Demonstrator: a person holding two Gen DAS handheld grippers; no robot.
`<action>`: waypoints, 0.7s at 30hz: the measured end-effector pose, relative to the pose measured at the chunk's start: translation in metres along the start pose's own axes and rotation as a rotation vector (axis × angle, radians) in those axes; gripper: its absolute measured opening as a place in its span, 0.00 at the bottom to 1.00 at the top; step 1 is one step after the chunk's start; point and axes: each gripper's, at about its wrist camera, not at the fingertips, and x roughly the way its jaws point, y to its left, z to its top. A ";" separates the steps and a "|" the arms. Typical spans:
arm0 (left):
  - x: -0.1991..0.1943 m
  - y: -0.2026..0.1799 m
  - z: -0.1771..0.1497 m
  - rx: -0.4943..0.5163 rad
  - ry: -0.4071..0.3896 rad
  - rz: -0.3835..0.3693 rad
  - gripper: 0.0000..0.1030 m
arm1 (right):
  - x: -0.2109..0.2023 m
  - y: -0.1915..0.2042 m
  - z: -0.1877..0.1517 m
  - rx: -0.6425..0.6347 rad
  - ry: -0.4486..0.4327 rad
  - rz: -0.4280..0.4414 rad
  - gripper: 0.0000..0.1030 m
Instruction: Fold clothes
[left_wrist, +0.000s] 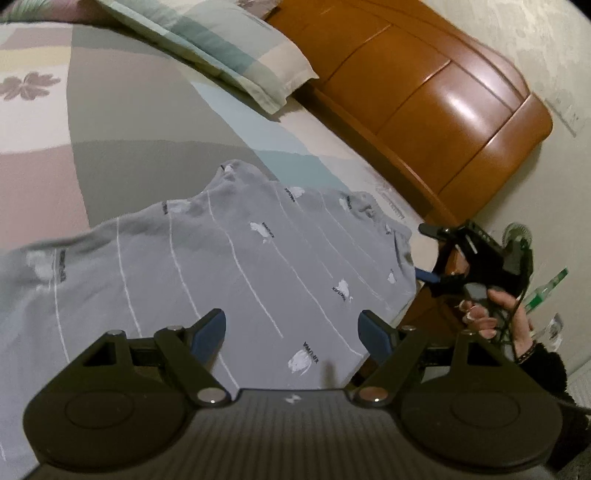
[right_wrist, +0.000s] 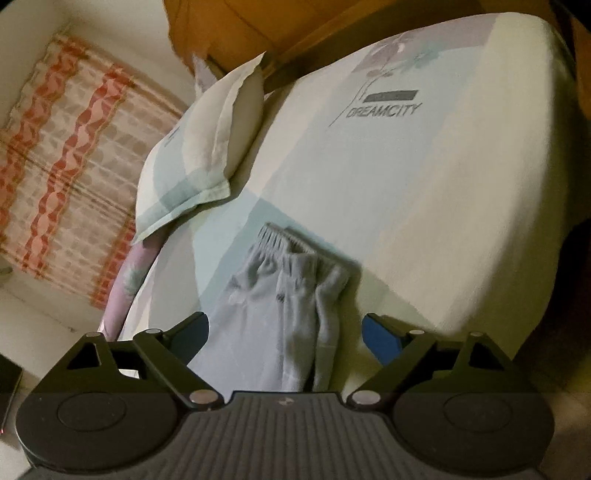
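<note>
Grey garment (left_wrist: 221, 266) lies on bed (left_wrist: 110, 147), only partly folded; both hand-held grippers, left (left_wrist: 293, 332) and right (right_wrist: 284, 332), jaws apart, empty.

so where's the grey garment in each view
Left wrist: the grey garment is spread across the centre, from the left edge to the bed's right side.
Right wrist: it lies bunched at lower centre, running under the camera.
Shared landmark: the pillow beyond it.
</note>
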 end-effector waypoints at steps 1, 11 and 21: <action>0.000 0.003 -0.002 -0.007 -0.007 -0.012 0.76 | 0.007 0.001 0.005 0.000 0.006 0.017 0.98; -0.007 0.022 -0.013 -0.033 -0.043 -0.109 0.77 | 0.029 0.002 0.007 -0.067 -0.024 0.126 1.00; -0.022 0.022 -0.016 -0.010 -0.081 -0.050 0.77 | 0.039 0.001 0.010 -0.095 -0.070 -0.068 0.17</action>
